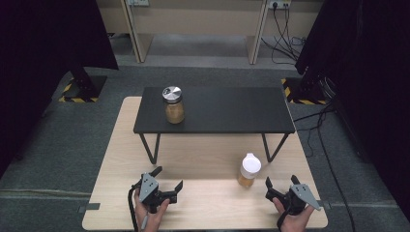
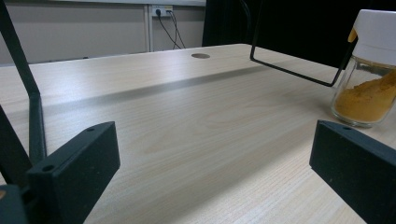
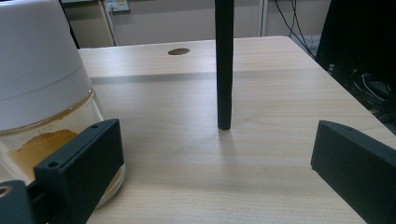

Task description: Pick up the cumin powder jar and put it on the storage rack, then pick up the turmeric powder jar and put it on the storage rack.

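A glass jar with a white cap (image 1: 250,170) holding orange-yellow powder stands on the light wooden table (image 1: 203,159), front right. In the left gripper view the white-capped jar (image 2: 369,74) is at the far right; in the right gripper view this jar (image 3: 44,112) stands close at the left, beside the left jaw. A second jar with a silver lid (image 1: 173,105) and brownish contents sits on the black shelf (image 1: 227,108). My left gripper (image 1: 168,178) rests open at the front left. My right gripper (image 1: 282,181) is open just right of the white-capped jar, holding nothing.
The black shelf stands on thin metal legs (image 1: 151,147); one leg (image 3: 224,65) rises right ahead of my right gripper. A round cable hole (image 2: 200,55) lies in the tabletop. Black stands and cables sit on the grey floor around the table.
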The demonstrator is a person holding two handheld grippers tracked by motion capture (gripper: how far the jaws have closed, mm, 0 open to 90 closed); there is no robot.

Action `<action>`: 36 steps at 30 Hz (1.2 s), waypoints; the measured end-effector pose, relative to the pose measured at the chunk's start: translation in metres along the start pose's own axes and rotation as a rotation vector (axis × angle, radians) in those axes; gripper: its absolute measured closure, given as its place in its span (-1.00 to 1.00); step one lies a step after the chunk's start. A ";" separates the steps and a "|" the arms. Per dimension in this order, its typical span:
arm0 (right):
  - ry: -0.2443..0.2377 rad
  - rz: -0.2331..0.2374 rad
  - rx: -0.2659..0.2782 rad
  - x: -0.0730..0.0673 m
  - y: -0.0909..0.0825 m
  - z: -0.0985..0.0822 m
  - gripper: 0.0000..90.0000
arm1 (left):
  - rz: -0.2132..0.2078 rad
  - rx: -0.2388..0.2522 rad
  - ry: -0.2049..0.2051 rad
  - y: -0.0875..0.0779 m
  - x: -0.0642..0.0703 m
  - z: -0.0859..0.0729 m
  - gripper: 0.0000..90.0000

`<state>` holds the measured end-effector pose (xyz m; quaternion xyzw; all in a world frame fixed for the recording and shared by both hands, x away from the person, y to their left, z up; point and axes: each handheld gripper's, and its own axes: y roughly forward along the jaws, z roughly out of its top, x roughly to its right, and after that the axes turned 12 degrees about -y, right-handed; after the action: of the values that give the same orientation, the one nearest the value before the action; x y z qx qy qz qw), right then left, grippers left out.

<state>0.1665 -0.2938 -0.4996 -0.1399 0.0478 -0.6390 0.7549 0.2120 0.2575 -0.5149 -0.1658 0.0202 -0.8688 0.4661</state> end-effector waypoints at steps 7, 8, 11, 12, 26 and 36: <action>-0.003 -0.001 -0.001 0.000 0.000 0.000 -0.94 | -0.002 0.004 -0.003 -0.001 -0.001 -0.001 -0.98; -0.002 -0.001 0.000 0.000 0.000 0.000 -0.94 | -0.002 0.004 -0.002 -0.001 -0.001 -0.001 -0.98; -0.002 -0.001 0.001 0.000 0.000 0.000 -0.94 | -0.003 0.005 -0.003 -0.001 -0.002 -0.001 -0.98; -0.003 -0.001 0.000 0.000 0.000 0.000 -0.94 | -0.004 0.006 -0.005 -0.001 -0.002 -0.001 -0.98; 0.003 0.021 0.007 0.004 0.000 -0.001 -0.95 | -0.004 0.002 -0.007 -0.001 -0.002 0.000 -0.98; 0.023 0.089 0.035 0.017 -0.001 -0.007 -0.97 | -0.005 0.004 -0.010 -0.001 -0.002 0.000 -0.98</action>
<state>0.1670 -0.3120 -0.5039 -0.1167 0.0515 -0.6069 0.7845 0.2125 0.2598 -0.5158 -0.1693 0.0156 -0.8693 0.4642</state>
